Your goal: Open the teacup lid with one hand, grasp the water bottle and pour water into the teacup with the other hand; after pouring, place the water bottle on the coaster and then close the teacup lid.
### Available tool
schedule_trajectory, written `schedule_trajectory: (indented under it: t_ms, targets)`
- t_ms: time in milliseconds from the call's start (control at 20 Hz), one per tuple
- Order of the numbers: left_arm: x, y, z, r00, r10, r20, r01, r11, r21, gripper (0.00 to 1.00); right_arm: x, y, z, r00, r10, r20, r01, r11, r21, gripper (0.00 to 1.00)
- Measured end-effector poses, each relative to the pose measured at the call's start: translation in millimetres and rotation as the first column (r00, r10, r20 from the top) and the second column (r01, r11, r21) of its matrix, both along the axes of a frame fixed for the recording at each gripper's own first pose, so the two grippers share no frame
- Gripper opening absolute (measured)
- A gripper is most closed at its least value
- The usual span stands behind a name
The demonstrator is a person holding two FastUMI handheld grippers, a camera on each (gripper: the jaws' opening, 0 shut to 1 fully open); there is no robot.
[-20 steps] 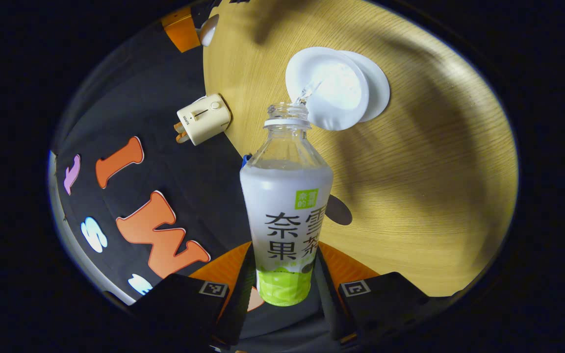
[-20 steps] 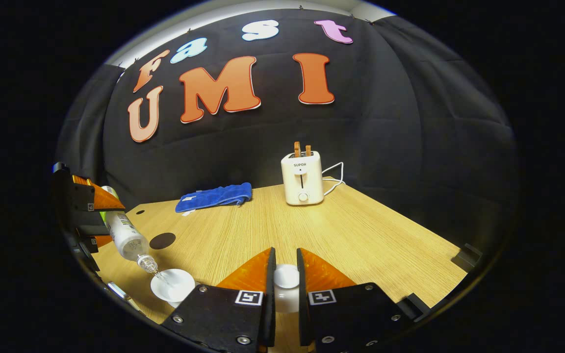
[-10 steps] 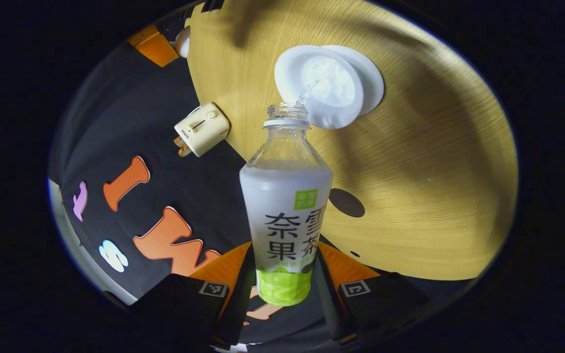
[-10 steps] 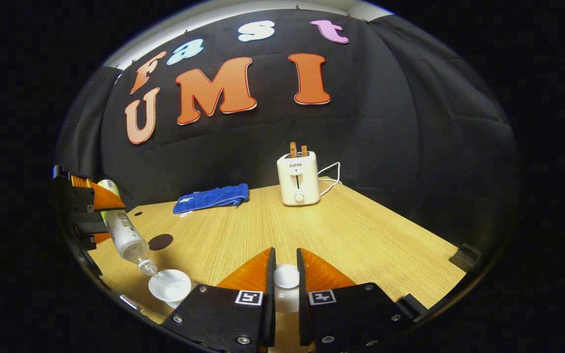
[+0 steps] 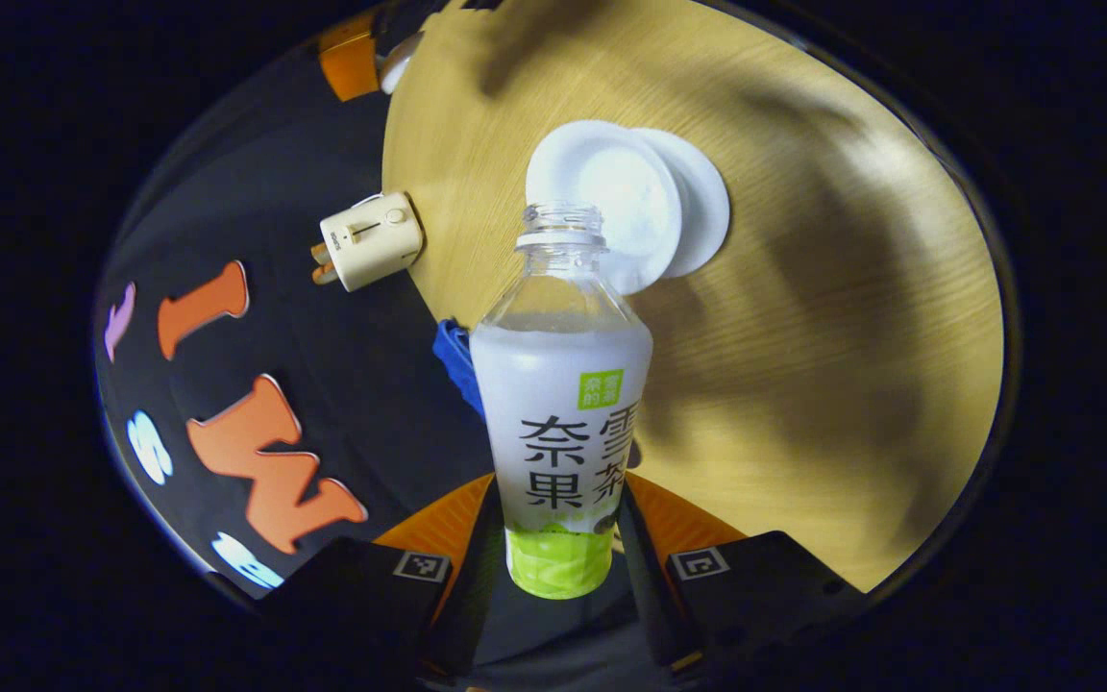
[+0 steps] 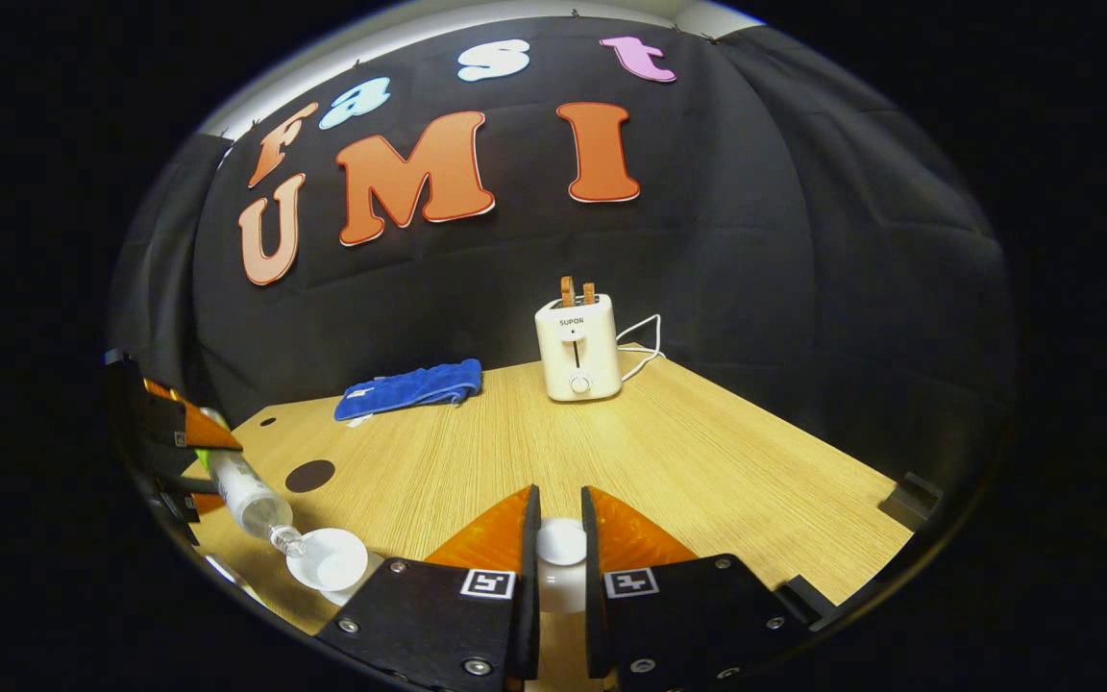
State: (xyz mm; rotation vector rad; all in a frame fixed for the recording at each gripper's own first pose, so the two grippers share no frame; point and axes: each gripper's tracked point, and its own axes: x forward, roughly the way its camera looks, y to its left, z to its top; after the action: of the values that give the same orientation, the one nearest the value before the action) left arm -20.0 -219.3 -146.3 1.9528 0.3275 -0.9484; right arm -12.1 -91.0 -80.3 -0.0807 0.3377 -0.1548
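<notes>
Wooden table [image 5: 803,317], water bottle [image 5: 561,413] stream stopped

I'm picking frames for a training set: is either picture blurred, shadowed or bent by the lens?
Left gripper view: the water bottle is sharp, while broad soft shadows lie over the table, whose edge curves under fisheye distortion. Right gripper view: crisp and evenly lit on the toaster and towel, dimmer near the rim.
</notes>
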Motion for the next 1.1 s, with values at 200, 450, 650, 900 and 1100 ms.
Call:
schedule_trajectory:
  t_ms: [200, 450, 650, 900, 1100]
  targets:
    - [-7, 3, 3, 0.998, 0.060, -0.018, -0.062, 0.989, -0.137, 0.72, -1, 1, -1, 1.000, 0.001, -0.003, -0.001, 1.000, 0.001, 0.19]
    - [11, 0, -11, 0.976, 0.199, -0.086, -0.216, 0.917, -0.334, 0.69, 0, 2, -2, 1.000, 0.001, -0.005, -0.001, 1.000, 0.005, 0.19]
    - [10, -2, -11, 0.920, 0.315, -0.233, -0.391, 0.753, -0.530, 0.69, 0, 0, -2, 1.000, -0.008, -0.004, 0.008, 1.000, 0.014, 0.19]
    - [18, 3, -12, 0.834, 0.398, -0.383, -0.547, 0.502, -0.670, 0.69, -1, 0, 0, 1.000, -0.009, 0.004, 0.009, 1.000, 0.016, 0.19]
    - [33, 11, -13, 0.735, 0.434, -0.521, -0.653, 0.244, -0.717, 0.69, -1, 0, 0, 1.000, -0.011, 0.004, 0.011, 1.000, 0.015, 0.19]
